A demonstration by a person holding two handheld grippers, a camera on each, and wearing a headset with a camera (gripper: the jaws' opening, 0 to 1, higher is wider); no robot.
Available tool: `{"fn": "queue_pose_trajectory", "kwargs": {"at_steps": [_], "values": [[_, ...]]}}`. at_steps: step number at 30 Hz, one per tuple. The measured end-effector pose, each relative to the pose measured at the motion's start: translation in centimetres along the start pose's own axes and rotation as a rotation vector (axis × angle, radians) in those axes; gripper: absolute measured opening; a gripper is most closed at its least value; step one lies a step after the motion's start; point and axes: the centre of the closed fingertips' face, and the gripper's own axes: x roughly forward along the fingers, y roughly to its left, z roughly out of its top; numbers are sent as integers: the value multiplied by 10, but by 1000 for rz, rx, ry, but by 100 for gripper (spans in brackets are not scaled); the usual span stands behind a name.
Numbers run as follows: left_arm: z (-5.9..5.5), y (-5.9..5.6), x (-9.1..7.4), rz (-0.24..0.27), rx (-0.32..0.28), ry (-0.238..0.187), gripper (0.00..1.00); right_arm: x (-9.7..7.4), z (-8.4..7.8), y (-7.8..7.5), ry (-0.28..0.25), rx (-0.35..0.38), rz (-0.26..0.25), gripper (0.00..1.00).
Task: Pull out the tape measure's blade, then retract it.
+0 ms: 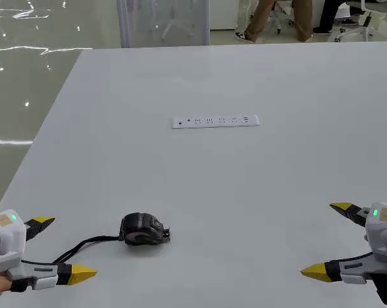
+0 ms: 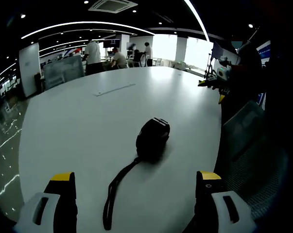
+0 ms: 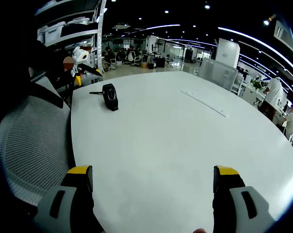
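Tape measure (image 1: pixel 144 229) lies on white table (image 1: pixel 257 186), blade in, black strap (image 1: pixel 84 246) trailing toward left gripper (image 1: pixel 68 247). Left gripper: jaws wide apart, empty, near tape measure. Right gripper (image 1: pixel 319 239): jaws wide apart, empty, well apart from it.

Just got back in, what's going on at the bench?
A person holds two grippers, both open and empty. The tape measure lies untouched on the white table, blade in, strap trailing toward the left gripper. The right gripper hovers off to the other side. A power strip lies farther back.
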Motion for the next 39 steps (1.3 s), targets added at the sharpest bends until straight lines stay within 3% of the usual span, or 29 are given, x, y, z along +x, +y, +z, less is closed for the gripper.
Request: {"fn": "queue_pose_trajectory", "kwargs": {"at_steps": [5, 8, 10, 14, 17, 20, 22, 24, 29, 34, 37, 39], "values": [[13, -6, 8, -62, 33, 5, 100, 9, 7, 1, -7, -20, 29, 100], [16, -14, 13, -120, 77, 43, 100, 15, 11, 5, 4, -40, 54, 100], [18, -16, 16, -141, 136, 84, 100, 19, 16, 6, 9, -56, 69, 100], [34, -22, 24, -184, 214, 74, 100, 25, 28, 7, 2, -81, 86, 100], [45, -34, 30, -254, 292, 70, 100, 32, 39, 11, -9, -100, 105, 100], [44, -31, 36, -254, 380, 149, 94, 41, 49, 16, -12, -125, 130, 100], [48, -33, 43, -261, 412, 155, 89, 48, 57, 21, -15, -142, 150, 100], [51, -36, 48, -277, 407, 158, 88, 54, 63, 24, -18, -163, 166, 100], [51, -39, 64, -294, 462, 214, 82, 71, 91, 36, -44, -201, 207, 100], [44, -41, 76, -315, 510, 267, 76, 89, 106, 46, -52, -227, 242, 100], [42, -43, 86, -331, 510, 284, 70, 102, 112, 56, -48, -236, 265, 100], [38, -37, 95, -331, 534, 304, 64, 111, 115, 64, -47, -242, 285, 99]]}}
